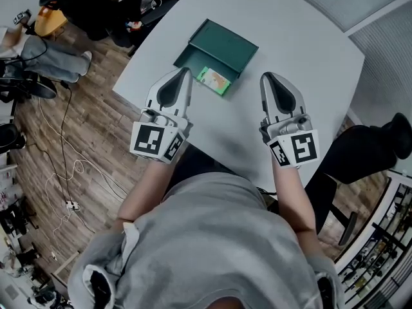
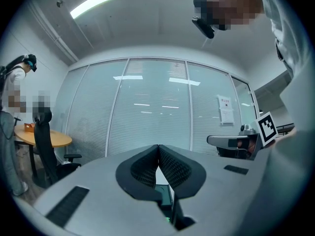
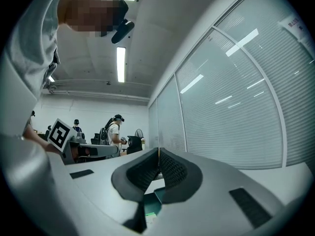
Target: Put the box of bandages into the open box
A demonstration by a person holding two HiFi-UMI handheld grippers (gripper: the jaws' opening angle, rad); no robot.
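- Left tool (image 1: 187, 73): clenched, the jaws meet tip to tip with nothing between them. It is held level over the near part of the white worktop (image 1: 309, 50).
- Right tool (image 1: 264, 76): likewise clenched and carrying nothing, level, well apart from the left one.
- Box of bandages (image 1: 214, 80): small, green and orange, lying flat on the worktop outside the open box (image 1: 219, 47) and just beside its near edge. It sits between the two tools, closer to the left.
- Open box: dark green, shallow, open side up, near the middle of the worktop.
- In the head view the left tool's tip overlaps the near left corner of the open box, right next to the bandages. The right tool points past the open box's right side.
- Left gripper view: the closed jaws of the tool (image 2: 158, 146) face a glass wall with blinds (image 2: 152, 107) that carries a paper sheet (image 2: 225, 108). A round wooden table (image 2: 47, 139) and a dark office chair (image 2: 44, 146) stand at left.
- Right gripper view: beyond the tool (image 3: 158, 150), people in headgear (image 3: 114, 129) stand in the room.
- Floor (image 1: 96, 134): wood planks, with loose white cable (image 1: 64, 172) trailing left of the worktop.
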